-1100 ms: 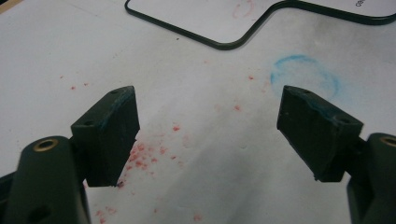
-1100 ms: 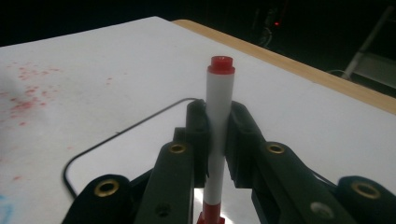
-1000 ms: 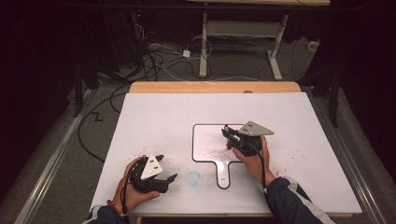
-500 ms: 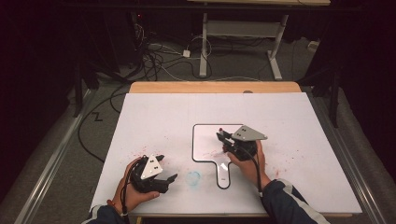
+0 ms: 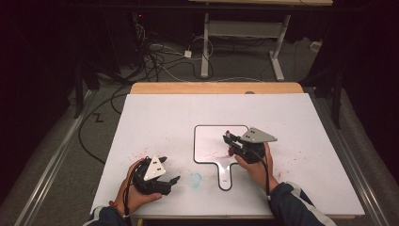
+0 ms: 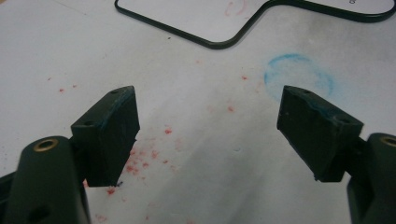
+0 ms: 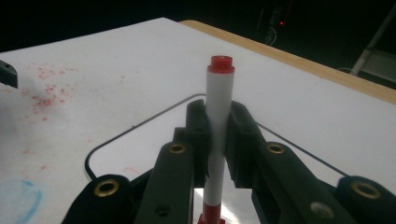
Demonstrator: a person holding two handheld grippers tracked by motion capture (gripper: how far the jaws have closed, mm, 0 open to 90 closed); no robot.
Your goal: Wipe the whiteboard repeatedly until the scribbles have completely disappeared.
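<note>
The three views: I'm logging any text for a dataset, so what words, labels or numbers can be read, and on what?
None can be read.
Whiteboard: a dark mark at its top edge in the left gripper view, cut off and too blurred to read.
Marker: no print visible.

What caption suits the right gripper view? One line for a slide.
Right tool clamps an upright red-capped marker above the whiteboard.

One marker (image 7: 218, 135); seemingly one board (image 5: 209, 136)

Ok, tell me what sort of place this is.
Probably a lab or workshop set up for recording: a white-covered table in a dark room, loose cables on the floor behind it, and a metal-framed workbench further back.
</note>
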